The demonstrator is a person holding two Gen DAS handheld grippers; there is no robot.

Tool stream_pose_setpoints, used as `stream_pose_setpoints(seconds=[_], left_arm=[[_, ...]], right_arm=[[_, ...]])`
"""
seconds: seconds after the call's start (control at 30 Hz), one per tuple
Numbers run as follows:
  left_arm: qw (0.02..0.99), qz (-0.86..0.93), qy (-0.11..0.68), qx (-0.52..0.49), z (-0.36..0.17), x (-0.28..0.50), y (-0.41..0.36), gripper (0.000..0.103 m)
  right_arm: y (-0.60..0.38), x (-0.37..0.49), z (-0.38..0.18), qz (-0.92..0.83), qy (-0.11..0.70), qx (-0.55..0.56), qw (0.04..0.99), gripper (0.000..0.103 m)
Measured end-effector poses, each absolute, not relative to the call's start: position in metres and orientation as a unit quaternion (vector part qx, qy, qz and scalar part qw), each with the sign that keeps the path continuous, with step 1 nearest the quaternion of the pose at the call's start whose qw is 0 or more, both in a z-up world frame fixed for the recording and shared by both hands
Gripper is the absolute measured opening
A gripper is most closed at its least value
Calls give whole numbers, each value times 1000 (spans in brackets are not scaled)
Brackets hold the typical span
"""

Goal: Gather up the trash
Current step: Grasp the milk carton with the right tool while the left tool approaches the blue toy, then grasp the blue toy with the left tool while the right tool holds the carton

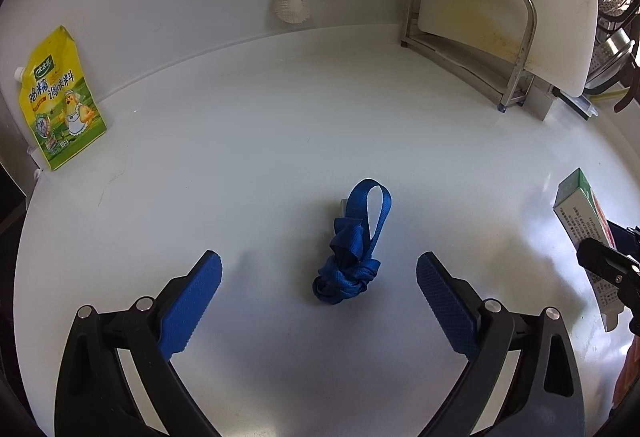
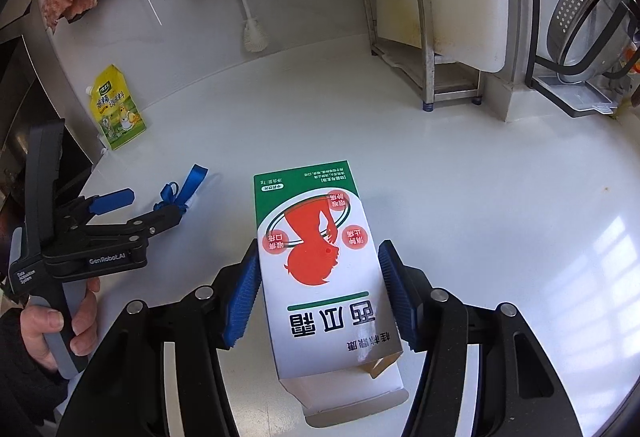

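Beside the knotted blue fabric strap, we see only part of the white-and-green cardboard box, cut by the frame's right edge. A small grey thing behind the strap stays mostly hidden.

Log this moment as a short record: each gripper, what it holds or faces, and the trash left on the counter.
right gripper: jaws shut on the white medicine box, green band and red figure print
left gripper: jaws open, empty, either side of the knotted blue strap
counter: white; strap lies loose on it
back left: yellow seasoning pouch, upright against the wall
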State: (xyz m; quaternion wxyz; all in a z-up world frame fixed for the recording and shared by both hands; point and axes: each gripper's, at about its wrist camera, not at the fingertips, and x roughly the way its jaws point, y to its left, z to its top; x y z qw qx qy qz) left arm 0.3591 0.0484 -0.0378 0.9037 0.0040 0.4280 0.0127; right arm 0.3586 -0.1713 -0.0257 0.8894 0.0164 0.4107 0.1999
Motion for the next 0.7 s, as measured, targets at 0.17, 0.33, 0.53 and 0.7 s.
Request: stream_pose_setpoints(seconds=[0.17, 0.33, 0.53, 0.7], left_arm=[[893, 4, 449, 6, -47, 367, 43, 68], [897, -11, 442, 2, -44, 361, 43, 27], [904, -18, 428, 6, -38, 338, 45, 22], [928, -2, 371, 24, -10, 293, 43, 22]], right_arm=[[-174, 356, -18, 201, 405, 29, 891, 56], [-172, 351, -17, 202, 402, 32, 892, 56], [-167, 331, -16, 199, 396, 26, 896, 56], [-171, 297, -13, 191, 383, 43, 903, 56]])
